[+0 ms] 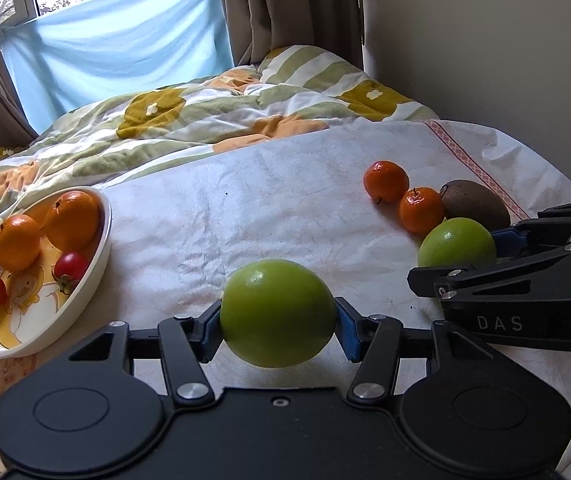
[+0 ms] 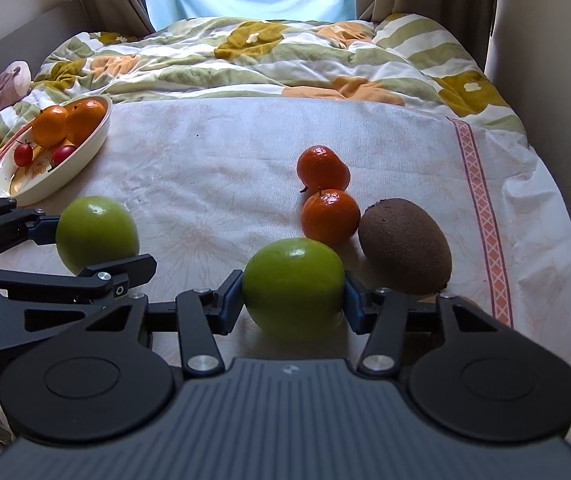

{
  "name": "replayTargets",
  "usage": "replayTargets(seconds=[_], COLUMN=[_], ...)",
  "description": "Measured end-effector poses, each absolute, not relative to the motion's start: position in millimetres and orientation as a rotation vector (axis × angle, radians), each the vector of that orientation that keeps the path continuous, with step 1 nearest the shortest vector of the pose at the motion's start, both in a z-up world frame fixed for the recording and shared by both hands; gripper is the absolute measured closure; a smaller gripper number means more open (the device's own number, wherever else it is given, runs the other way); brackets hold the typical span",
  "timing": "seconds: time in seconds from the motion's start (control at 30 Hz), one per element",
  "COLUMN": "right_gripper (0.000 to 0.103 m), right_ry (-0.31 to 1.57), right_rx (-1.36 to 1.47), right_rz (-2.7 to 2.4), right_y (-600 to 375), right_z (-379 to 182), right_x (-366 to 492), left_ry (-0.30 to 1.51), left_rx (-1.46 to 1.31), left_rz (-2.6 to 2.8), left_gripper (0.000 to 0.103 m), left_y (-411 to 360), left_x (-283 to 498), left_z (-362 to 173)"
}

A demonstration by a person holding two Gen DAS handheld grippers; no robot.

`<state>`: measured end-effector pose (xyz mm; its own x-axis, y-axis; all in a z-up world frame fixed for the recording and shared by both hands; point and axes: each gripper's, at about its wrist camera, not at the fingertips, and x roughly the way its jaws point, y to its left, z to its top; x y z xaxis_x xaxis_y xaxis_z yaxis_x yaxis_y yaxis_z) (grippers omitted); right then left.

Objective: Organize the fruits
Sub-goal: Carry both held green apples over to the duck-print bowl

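Fruits are what I am sorting, and each of my tools has one. My left gripper (image 1: 278, 322) pinches a smooth round green fruit (image 1: 277, 312) between its blue pads, held just above the white cloth (image 1: 265, 200). My right gripper (image 2: 294, 300) has its blue pads against both sides of a second round green fruit (image 2: 293, 282), which seems to sit on the cloth, touching a small orange mandarin (image 2: 330, 216). Another mandarin (image 2: 322, 166) and a fuzzy brown kiwi (image 2: 405, 244) lie close by. Off to my left, the cream oval bowl (image 1: 93, 276) already holds two oranges (image 1: 71, 220) and two red cherry tomatoes (image 1: 70, 267). I judge the job about half done: five fruits are not yet in the bowl.
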<state>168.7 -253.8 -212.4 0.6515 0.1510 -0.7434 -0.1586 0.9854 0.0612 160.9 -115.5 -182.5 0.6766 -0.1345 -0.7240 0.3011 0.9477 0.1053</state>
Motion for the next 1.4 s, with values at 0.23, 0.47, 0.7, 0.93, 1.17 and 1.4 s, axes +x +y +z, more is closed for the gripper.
replayTargets(seconds=[0.23,0.47,0.7,0.93,1.17,1.4], right_gripper=[0.038,0.038,0.038,0.038,0.038,0.038], right_ry=[0.825,0.797,0.778,0.772,0.793,0.812], right_rx=[0.011,0.030,0.053,0.055,0.077,0.064], right_rz=[0.175,0.213,0.259,0.333,0.385,0.395], right_y=[-259.5,-260.6,-243.8,-204.8,-148.9,-90.9], right_z=[-197.1,-165.1,-130.3,-105.3,-92.3,-91.9], right_x=[163.9,158.8,161.0,171.4,193.6,218.4], left_ry=[0.774,0.751,0.718,0.703,0.702,0.743], left_rx=[0.217,0.170,0.146,0.105,0.111,0.113], left_rz=[-0.251,-0.233,-0.173,-0.085,-0.030,-0.015], left_gripper=[0.043,0.043,0.043,0.043,0.043,0.043], left_y=[-120.4,-113.4,-86.7,-37.5,24.0,76.8], left_x=[155.0,144.1,134.2,134.5,151.6,177.6], left_z=[-169.5,-139.6,-103.8,-78.9,-67.8,-80.8])
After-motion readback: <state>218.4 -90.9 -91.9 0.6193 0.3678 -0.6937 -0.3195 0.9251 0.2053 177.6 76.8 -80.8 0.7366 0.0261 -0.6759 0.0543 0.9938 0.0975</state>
